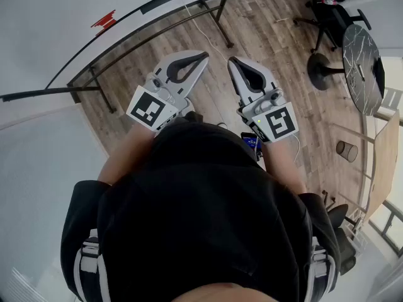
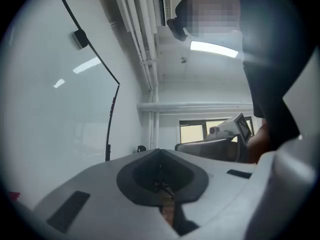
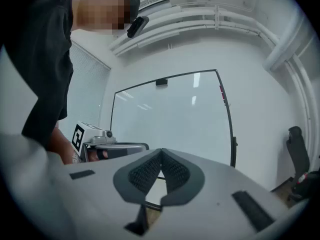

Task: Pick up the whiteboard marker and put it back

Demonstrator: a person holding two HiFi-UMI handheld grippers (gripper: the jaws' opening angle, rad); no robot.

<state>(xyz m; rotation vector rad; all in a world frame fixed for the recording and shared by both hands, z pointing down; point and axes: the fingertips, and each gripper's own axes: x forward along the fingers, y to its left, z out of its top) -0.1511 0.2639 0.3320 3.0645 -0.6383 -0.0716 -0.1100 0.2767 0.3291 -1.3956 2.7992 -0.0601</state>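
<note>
No whiteboard marker shows clearly in any view. A small red object [image 1: 104,21] sits on the whiteboard [image 1: 56,24]; I cannot tell what it is. Both grippers are held level in front of the person's chest, side by side, facing the board. In the head view my left gripper [image 1: 204,55] has its jaw tips touching, with nothing between them; its own view shows the same [image 2: 159,151]. My right gripper [image 1: 232,60] is shut too, its ribbed pads meeting on nothing [image 3: 161,150]. The whiteboard [image 3: 170,114] fills the right gripper view, and the left gripper [image 3: 107,146] shows beside it.
The whiteboard stands on a black frame with legs [image 1: 104,93] on a wooden floor [image 1: 264,30]. A white cable [image 1: 208,39] runs across the floor. To the right are a round dark table [image 1: 364,68], an office chair [image 1: 330,11] and a small cylindrical bin [image 1: 346,150].
</note>
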